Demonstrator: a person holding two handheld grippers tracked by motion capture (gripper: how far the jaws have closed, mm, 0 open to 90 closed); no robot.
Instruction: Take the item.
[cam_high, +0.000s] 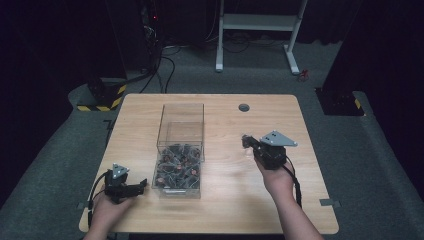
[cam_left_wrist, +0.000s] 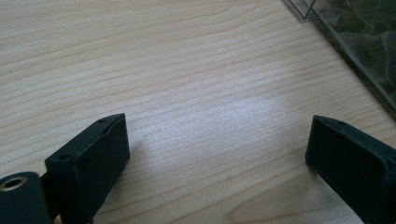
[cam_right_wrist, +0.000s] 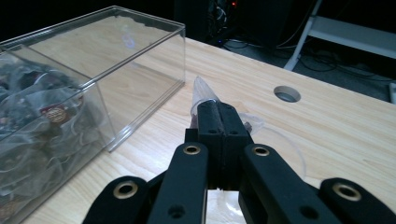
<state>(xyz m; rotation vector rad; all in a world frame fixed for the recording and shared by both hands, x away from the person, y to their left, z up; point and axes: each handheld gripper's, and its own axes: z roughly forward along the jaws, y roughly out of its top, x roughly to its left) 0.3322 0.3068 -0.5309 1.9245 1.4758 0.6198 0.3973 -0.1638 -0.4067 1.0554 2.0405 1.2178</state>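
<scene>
A clear plastic box (cam_high: 181, 131) stands on the wooden table (cam_high: 225, 200), left of centre. Its near half holds several small wrapped packets (cam_high: 177, 170); its far half (cam_right_wrist: 116, 60) looks empty. My right gripper (cam_high: 247, 140), to the right of the box, is shut on a clear packet (cam_right_wrist: 203, 93) whose pointed corner sticks up past the fingertips. In the right gripper view, that gripper (cam_right_wrist: 219, 112) points toward the box's far half. My left gripper (cam_high: 141, 186) rests low by the box's near left corner. Its jaws (cam_left_wrist: 217, 144) stand open over bare wood, nothing between them.
A round cable hole (cam_high: 243, 107) sits near the table's far edge, to the right of the box. Beyond the table are a white desk frame (cam_high: 260, 30) and cables on the grey floor. The box's wall (cam_left_wrist: 364, 42) is close to the left gripper's right side.
</scene>
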